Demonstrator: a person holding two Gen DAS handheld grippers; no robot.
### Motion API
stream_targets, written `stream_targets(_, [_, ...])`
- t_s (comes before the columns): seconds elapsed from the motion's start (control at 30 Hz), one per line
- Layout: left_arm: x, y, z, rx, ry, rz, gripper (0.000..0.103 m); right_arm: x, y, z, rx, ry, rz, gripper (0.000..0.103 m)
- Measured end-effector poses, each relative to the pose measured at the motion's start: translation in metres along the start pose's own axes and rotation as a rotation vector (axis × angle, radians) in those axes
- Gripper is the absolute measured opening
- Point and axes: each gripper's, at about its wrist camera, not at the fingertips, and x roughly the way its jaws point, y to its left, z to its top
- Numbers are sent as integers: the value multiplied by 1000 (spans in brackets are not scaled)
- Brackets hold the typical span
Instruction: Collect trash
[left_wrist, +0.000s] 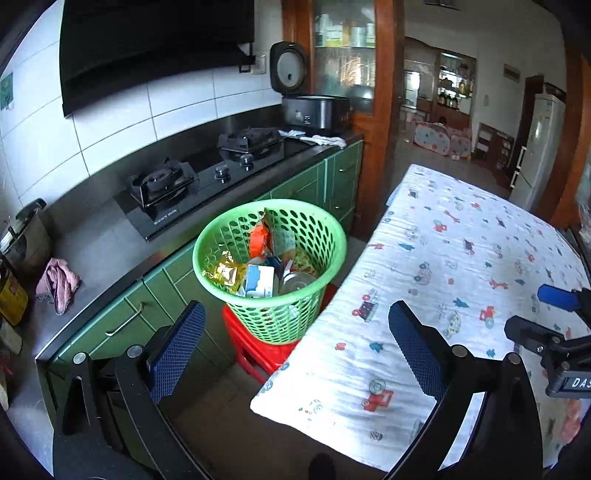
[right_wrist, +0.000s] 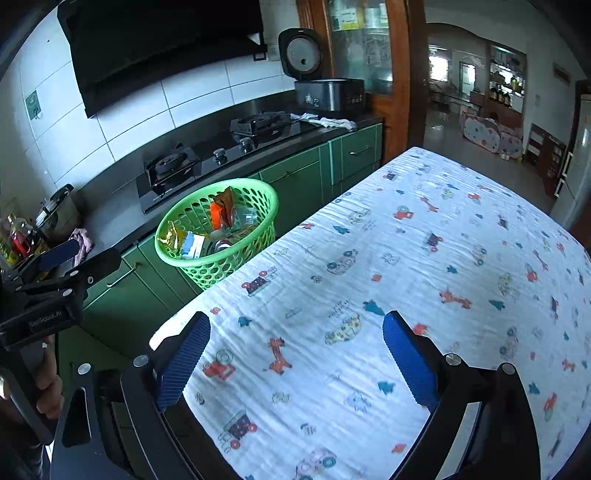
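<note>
Two grippers, both empty. Left gripper (left_wrist: 295, 339): fingers (left_wrist: 177, 350) spread wide, nothing between the pads, touching nothing. Its left finger hangs over the green cabinet fronts (left_wrist: 122, 321), its right finger over the near corner of the desk (left_wrist: 443, 229).

One green basket (left_wrist: 271, 254) sits ahead of the left fingers, roughly centred between them, beyond the tips. It stands on one red stool (left_wrist: 255, 350), just beside the desk edge and in front of the cabinets. Trash already inside: one gold foil pouch (left_wrist: 221, 271), one blue-and-white carton (left_wrist: 258, 282), one orange wrapper (left_wrist: 258, 238), one clear round lid or container (left_wrist: 295, 282), plus more packets I can't separate.

Left of the left fingers: one pink cloth (left_wrist: 59, 280) on the counter, one two-burner hob (left_wrist: 207, 173) further back, one rice cooker (left_wrist: 314, 107) with lid up.

Right gripper (right_wrist: 295, 354): fingers (right_wrist: 184, 362) wide apart, nothing gripped, pads clear of the cloth. Both fingers sit over the desk, which has one printed white cover; no loose trash visible on it between or ahead of the tips. Basket is up and left of the right fingers, well apart.

One hand (right_wrist: 48, 387) on the left gripper's handle, left edge of the right wrist view.
</note>
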Motion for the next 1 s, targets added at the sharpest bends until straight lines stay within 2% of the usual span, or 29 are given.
stream_targets(0.23, [-31, -15, -15, 25, -39, -6, 98, -29, -1, -29, 36, -18, -37, 92])
stream_targets(0.5, [-55, -40, -29, 85, -97, 46, 98, -45, -3, -50, 48, -23, -77, 92])
stream_targets(1.0, [-76, -44, -38, 29, -122, 71, 98, -68, -7, -65, 67, -47, -96, 93])
